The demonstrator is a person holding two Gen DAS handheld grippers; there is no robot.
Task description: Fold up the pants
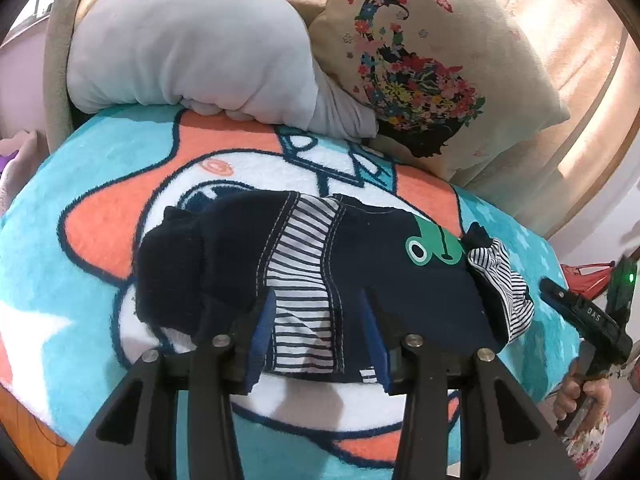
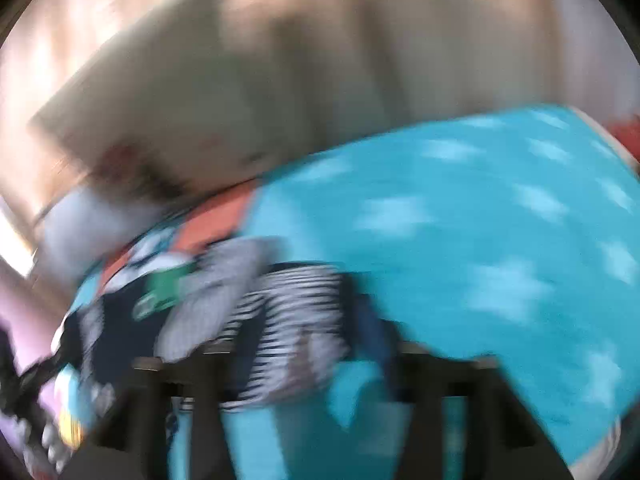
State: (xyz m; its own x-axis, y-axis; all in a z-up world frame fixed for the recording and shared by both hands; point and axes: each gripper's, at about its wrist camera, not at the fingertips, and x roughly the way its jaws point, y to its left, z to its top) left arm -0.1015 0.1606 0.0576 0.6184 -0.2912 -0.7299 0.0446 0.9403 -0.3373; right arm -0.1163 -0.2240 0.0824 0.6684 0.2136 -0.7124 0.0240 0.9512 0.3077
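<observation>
The small navy-blue cotton pants (image 1: 360,276), with a striped white-and-navy lining and a green frog patch (image 1: 430,246), lay bunched on a fleecy turquoise blanket (image 1: 100,168) printed with orange and white cartoon shapes. In the left wrist view, the left gripper (image 1: 320,336) had its two black fingers with blue pads (image 1: 262,336) spread apart over the near edge of the garment, the striped panel lying between them and the navy cloth draped across the right pad; the pads stood wide of each other and did not pinch the fabric. A striped ruffle (image 1: 504,292) of the pants stuck out at the garment's right end. Behind the blanket rested a plump grey plush cushion (image 1: 188,52) and, just beside it, a beige pillow (image 1: 436,60) printed with a flowered silhouette. At the right rim of that view, the right gripper's black body (image 1: 592,316) showed, held in a hand (image 1: 580,392). The right wrist view was heavily blurred: the right gripper (image 2: 316,344) pointed at striped cloth (image 2: 288,312) lying between its dark fingers (image 2: 376,328), with the green patch (image 2: 168,284) to the left and the turquoise blanket (image 2: 480,240) filling the right; whether those fingers were clenched on the cloth or released could not be told.
</observation>
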